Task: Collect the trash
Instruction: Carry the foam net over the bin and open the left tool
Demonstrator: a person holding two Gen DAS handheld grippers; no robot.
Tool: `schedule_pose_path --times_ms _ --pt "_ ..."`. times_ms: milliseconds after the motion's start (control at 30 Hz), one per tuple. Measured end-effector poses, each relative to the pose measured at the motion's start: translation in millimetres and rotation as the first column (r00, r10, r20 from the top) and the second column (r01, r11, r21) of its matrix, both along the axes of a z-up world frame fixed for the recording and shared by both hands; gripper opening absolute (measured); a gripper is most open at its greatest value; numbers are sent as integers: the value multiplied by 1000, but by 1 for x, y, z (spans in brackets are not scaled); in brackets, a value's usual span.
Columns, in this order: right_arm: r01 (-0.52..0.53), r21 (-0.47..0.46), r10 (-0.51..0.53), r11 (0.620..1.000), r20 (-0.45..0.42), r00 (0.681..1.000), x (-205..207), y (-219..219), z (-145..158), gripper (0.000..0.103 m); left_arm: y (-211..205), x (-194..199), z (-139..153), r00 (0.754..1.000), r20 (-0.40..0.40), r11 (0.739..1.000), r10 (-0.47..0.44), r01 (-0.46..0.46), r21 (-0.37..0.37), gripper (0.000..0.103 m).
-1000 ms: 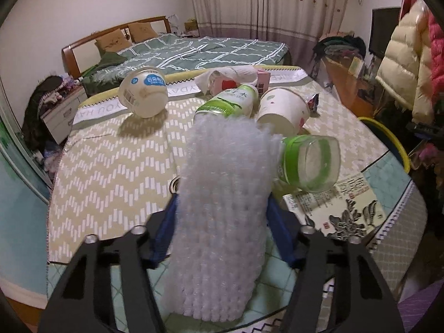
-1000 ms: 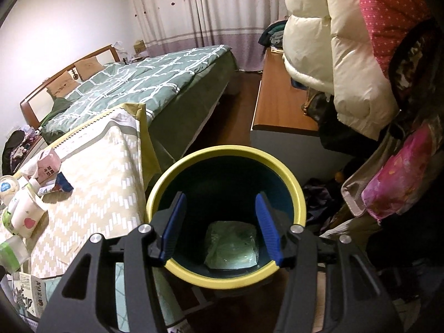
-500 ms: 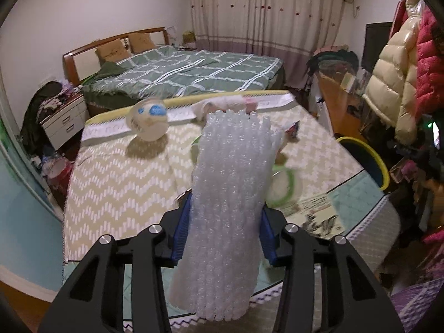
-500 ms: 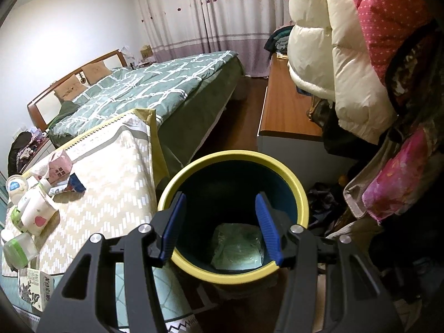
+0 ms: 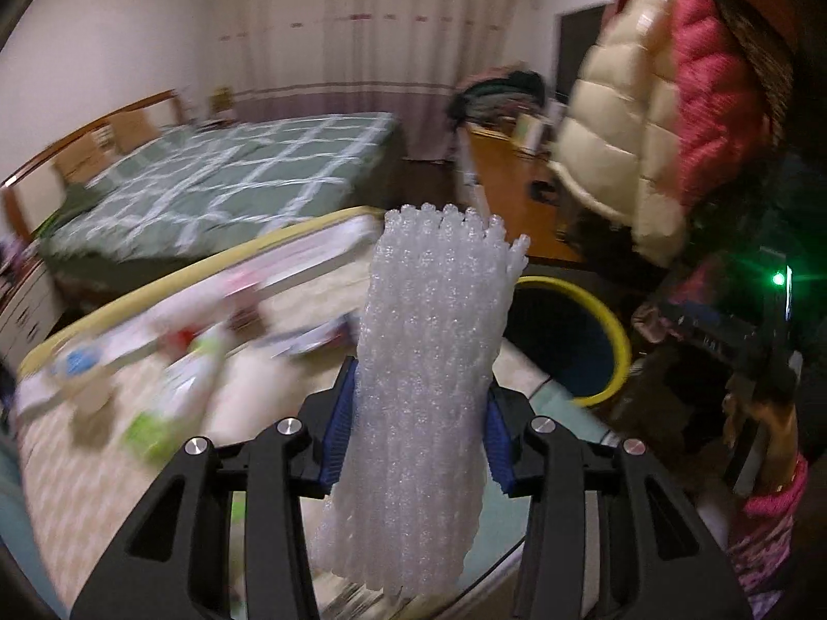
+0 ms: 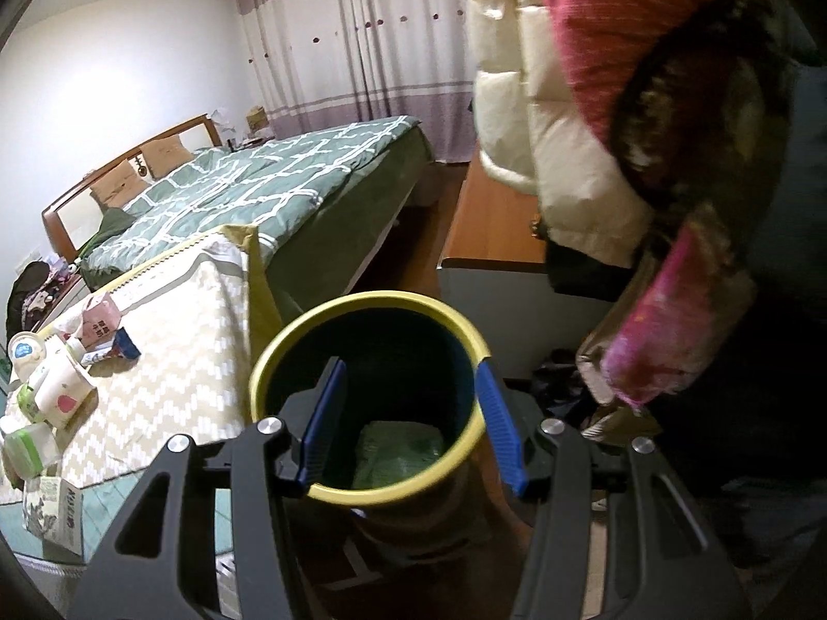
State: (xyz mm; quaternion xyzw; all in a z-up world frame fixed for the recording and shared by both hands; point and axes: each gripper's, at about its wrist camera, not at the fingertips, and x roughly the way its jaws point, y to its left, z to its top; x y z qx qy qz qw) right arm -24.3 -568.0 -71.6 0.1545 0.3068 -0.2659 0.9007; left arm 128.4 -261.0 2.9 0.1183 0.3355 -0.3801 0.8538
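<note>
Carry the bubble wrap [image 5: 424,361] over the bin [image 5: 617,341] at right of centre before letting go; light, springy, apt to drift. Left gripper [image 5: 413,429] jaws pinching the knobbly, translucent roll upright. Right gripper [image 6: 411,426] jaws spread around the yellow rim, clamping nothing. Smooth round bin, dark inside.

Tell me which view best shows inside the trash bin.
The right wrist view: it looks down into the yellow-rimmed bin, with a green packet at the bottom. In the left wrist view, bubble wrap hides part of the bin.
</note>
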Motion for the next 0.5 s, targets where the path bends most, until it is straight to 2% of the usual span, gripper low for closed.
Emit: schedule_pose_path --times_ms 267,500 --pt "17 11 -17 1000 -16 1000 -32 -14 -9 50 -147 6 -24 985 -51 984 -165 167 59 44" --pt "39 28 -38 999 -29 999 -43 -30 -21 50 -234 8 -70 972 -108 963 -208 222 150 47"
